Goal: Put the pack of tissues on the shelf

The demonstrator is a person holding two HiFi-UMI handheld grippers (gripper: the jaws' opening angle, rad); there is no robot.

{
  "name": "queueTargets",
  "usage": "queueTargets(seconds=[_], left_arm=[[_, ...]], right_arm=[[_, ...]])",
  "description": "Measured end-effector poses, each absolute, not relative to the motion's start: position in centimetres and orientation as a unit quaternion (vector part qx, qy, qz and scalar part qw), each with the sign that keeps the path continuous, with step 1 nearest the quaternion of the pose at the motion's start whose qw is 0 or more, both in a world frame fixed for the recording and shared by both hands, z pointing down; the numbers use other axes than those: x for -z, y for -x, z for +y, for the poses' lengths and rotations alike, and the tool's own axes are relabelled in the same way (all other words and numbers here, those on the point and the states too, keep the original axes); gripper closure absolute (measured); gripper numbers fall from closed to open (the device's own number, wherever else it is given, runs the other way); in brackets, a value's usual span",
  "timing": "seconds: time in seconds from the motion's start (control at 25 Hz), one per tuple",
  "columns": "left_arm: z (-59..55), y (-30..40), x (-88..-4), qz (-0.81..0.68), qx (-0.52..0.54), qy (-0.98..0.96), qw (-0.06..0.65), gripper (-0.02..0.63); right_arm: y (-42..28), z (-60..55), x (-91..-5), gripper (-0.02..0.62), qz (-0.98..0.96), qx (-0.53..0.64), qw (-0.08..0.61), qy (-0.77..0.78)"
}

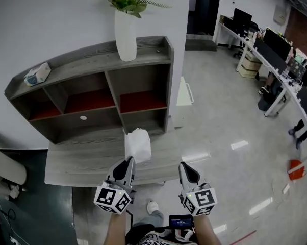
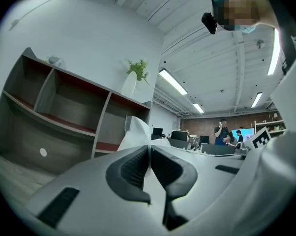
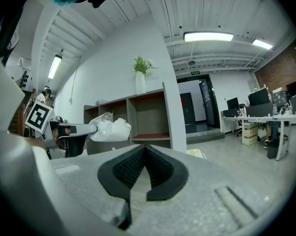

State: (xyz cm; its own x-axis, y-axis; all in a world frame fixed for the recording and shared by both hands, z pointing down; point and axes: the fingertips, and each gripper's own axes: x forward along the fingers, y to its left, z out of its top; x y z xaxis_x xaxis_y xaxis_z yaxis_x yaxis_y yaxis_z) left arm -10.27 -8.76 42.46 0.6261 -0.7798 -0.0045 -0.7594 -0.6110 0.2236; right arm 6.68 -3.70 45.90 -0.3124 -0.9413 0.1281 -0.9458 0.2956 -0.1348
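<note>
**Q:** What are the fingers doing?

**A:** The left gripper (image 1: 128, 162) has its fingers (image 2: 131, 173) clenched on the edge of the pack of tissues (image 1: 138, 145). The pack is soft and white, and appears to be held clear of the tabletop (image 1: 87, 160), just in front of the shelf (image 1: 87, 60). The right gripper (image 1: 185, 168) hangs beside it, its fingers pressed together on nothing.

**Q:** Which step is this?

**A:** I judge it to be the carry: the pack is gripped but not yet on the shelf. The next move calls for reaching forward into an open compartment and settling the pack flat before letting go (the thin wrapper might slip).

**Q:** And the surroundings?

**A:** The tabletop is grey wood, and the grey shelf on it has red boards. On top of the shelf stand a white vase (image 1: 126, 34) of greenery and, at the left end, a second tissue pack (image 1: 37, 74). To the right is a glossy floor (image 1: 230, 116) and office desks (image 1: 276, 60).
</note>
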Motion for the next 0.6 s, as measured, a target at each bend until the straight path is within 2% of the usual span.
queueTargets(seconds=[0.6], left_arm=[[-19.9, 8.3, -43.2, -0.447, 0.043, -0.887, 0.109, 0.592]], right_arm=[[-8.6, -14.8, -46.7, 0.591, -0.813, -0.109, 0.028, -0.571]])
